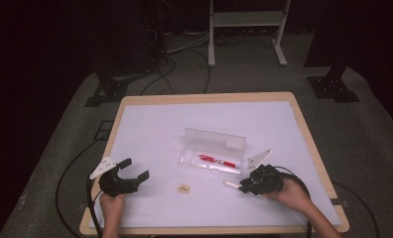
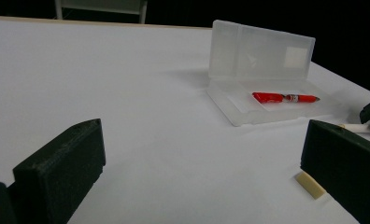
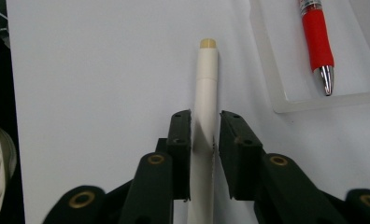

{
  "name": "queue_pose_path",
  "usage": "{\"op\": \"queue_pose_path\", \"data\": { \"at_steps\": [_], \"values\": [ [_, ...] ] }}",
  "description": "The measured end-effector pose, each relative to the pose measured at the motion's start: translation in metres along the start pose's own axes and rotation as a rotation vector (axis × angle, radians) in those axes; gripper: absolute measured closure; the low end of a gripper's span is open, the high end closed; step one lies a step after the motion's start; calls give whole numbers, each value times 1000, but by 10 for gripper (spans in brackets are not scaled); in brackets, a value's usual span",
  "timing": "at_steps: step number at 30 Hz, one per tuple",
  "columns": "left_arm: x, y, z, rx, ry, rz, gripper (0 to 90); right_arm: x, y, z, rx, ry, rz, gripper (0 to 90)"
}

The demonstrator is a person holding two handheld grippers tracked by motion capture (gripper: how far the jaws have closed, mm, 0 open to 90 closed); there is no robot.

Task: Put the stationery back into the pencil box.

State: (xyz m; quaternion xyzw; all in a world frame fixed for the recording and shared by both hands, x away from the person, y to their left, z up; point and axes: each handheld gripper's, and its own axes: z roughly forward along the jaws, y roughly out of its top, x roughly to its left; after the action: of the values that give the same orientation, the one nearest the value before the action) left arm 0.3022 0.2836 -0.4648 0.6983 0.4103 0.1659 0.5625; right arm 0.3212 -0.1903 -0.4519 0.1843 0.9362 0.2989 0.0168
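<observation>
One red pen (image 1: 217, 161) lies in the open clear case (image 1: 204, 167); right tool (image 1: 246, 187) clamps a white stick (image 1: 230, 184), left tool (image 1: 135, 170) gapes.

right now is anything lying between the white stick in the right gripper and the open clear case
Nothing visible. The white stick sits between the right gripper's jaws, and only bare table separates it from the open case holding the red pen.

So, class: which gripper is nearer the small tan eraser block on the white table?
Left. The left gripper sits just left of the small tan eraser block; the right gripper is farther right, holding a white pen.
</observation>
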Motion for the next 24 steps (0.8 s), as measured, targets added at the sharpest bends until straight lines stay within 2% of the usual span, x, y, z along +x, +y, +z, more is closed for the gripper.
{"op": "queue_pose_path", "data": {
  "at_steps": [14,24],
  "values": [
    [0,0,0,0,0,0,0,1,-3,1,6,-1,-1,777],
    [0,0,0,0,1,0,0,3,1,-4,-11,-4,-19,778]
  ]
}}
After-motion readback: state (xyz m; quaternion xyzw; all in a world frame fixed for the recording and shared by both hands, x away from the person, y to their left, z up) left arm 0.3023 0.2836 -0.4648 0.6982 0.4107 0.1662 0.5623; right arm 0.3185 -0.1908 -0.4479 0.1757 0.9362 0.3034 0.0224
